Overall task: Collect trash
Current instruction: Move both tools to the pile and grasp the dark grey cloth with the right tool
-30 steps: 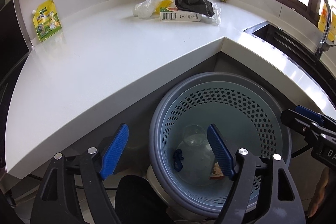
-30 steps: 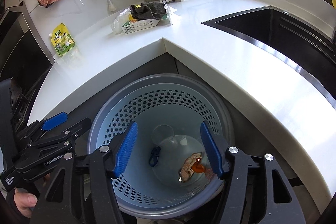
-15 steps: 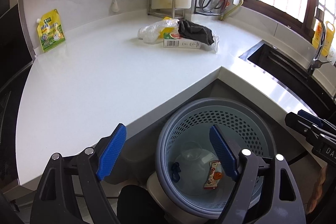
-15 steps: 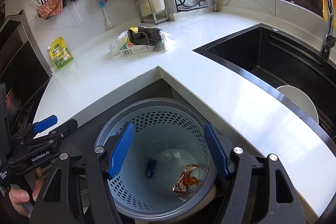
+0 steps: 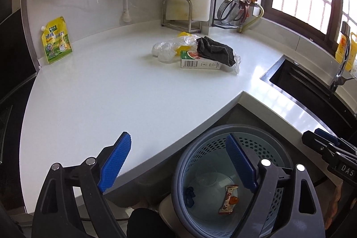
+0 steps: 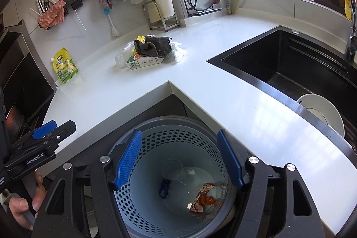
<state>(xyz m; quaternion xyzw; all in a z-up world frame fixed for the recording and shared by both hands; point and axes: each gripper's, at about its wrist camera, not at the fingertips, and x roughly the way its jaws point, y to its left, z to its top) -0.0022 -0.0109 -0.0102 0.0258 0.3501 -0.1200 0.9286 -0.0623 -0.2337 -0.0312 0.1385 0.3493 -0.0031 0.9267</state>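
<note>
A grey-blue perforated trash bin [image 5: 263,129] stands on the floor in the counter's inner corner. In the bin [image 6: 169,118] lie a snack wrapper [image 5: 228,199] [image 6: 203,195], a small blue scrap [image 6: 164,187] and a clear plastic cup [image 6: 171,168]. My left gripper [image 5: 178,146] hangs above the bin's left rim, its jaws opening with nothing between them. Over the bin's mouth my right gripper [image 6: 179,137] stands open and empty. Far back on the white counter is a pile: a green-white carton [image 5: 200,63] [image 6: 142,61], a dark cloth [image 5: 215,50] on it, and crumpled clear plastic [image 5: 165,51].
A yellow pouch [image 5: 55,40] leans on the back wall at left. A black sink [image 6: 290,64] holding a white plate [image 6: 321,113] is at the right, with a faucet [image 5: 341,66]. Racks with lids and hanging utensils line the back wall. A person's hand [image 6: 24,204] holds the left handle.
Both grippers have risen and drawn back from the bin, so more of the counter shows. Both pairs of jaws stand a little wider. The wrapper now lies plainly on the bin's bottom.
</note>
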